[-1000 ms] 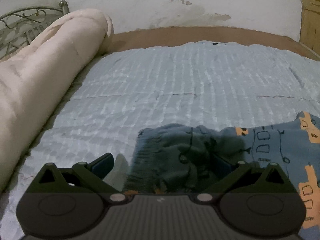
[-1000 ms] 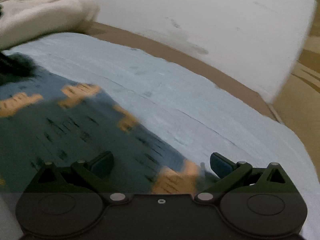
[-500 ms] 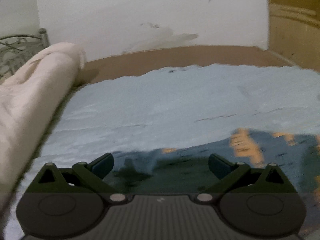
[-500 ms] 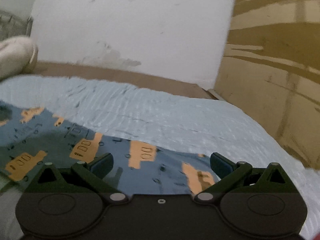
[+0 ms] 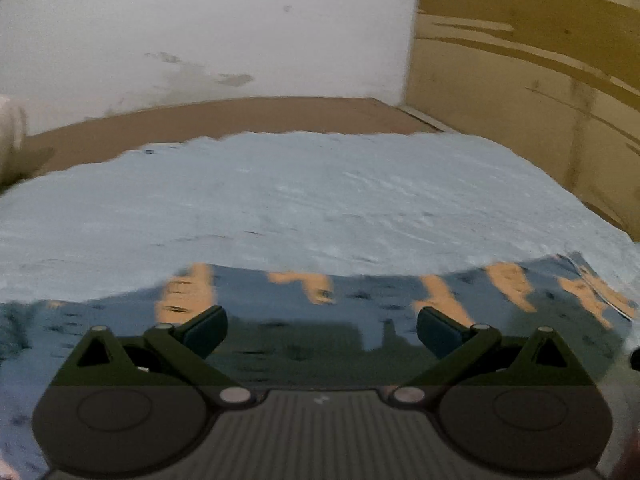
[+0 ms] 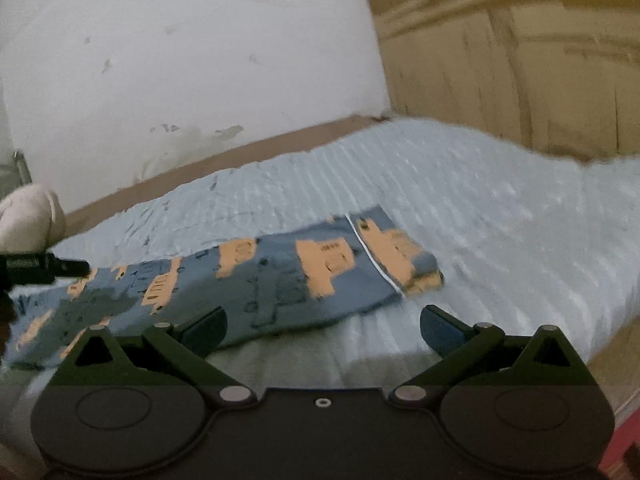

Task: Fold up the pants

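One pair of blue pants with orange truck prints (image 6: 280, 276) lies flat on the pale blue quilted bed (image 6: 500, 208). My left gripper (image 5: 322, 330) and right gripper (image 6: 323, 327) hover low over it, jaws spread wide, grasping nothing.

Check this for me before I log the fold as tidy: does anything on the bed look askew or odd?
Nothing serious. The blue pants with orange bus print lie stretched flat on the light blue quilted bedspread, though they sit slanted across it, and the far cuff looks slightly bunched.
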A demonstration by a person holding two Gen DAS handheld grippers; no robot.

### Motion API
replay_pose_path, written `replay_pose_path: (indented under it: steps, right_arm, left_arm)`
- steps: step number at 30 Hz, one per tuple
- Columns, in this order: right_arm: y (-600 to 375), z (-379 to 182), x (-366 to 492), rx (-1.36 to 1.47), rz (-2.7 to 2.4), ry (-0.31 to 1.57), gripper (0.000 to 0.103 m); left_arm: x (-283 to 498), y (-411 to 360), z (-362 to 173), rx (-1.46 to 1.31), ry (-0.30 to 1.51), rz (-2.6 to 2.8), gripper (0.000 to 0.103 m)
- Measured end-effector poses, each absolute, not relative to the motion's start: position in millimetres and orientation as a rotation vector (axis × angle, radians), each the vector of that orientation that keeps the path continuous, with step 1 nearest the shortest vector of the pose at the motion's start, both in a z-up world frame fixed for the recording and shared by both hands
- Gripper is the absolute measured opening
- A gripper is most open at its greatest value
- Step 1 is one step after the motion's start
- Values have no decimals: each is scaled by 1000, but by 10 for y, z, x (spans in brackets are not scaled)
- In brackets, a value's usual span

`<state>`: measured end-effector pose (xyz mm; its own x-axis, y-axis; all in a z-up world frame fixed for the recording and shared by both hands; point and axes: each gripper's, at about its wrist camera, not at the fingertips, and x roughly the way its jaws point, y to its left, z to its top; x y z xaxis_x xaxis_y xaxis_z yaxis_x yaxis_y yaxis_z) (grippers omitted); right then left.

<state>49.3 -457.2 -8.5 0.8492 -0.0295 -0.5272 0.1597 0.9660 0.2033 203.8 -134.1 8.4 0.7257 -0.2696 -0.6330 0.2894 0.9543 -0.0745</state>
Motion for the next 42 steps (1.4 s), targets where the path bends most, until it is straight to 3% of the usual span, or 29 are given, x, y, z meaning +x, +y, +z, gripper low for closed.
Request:
replay_pose_path:
  steps: [8, 14, 20, 25, 30, 35, 42]
  right_arm:
    - [-4772, -105, 617, 358, -61, 554, 102]
    - [-4882, -118, 913, 429, -85, 707, 102]
    - [-4973, -145, 902, 563, -131, 635, 100]
    - [-4941, -175, 858, 550, -214, 553, 82]
    - [-4910, -207, 824, 505, -292, 510, 42]
    - [-4740, -179, 890, 293, -319, 490, 20]
    - [-4199, -109, 927, -149, -259, 415, 14]
  left_arm:
    - [2075, -1729, -155, 59, 733, -397, 102]
    - [2060, -1783, -325, 73, 762, -385, 102]
    - [2040, -1783, -331, 80, 759, -391, 102]
    - [2133, -1746, -253, 30, 779, -445, 102]
    - [2302, -1726, -135, -127, 806, -547, 102]
    - [2405, -1916, -24, -242, 803, -615, 102]
    - [2620, -2277, 59, -374, 863, -783, 102]
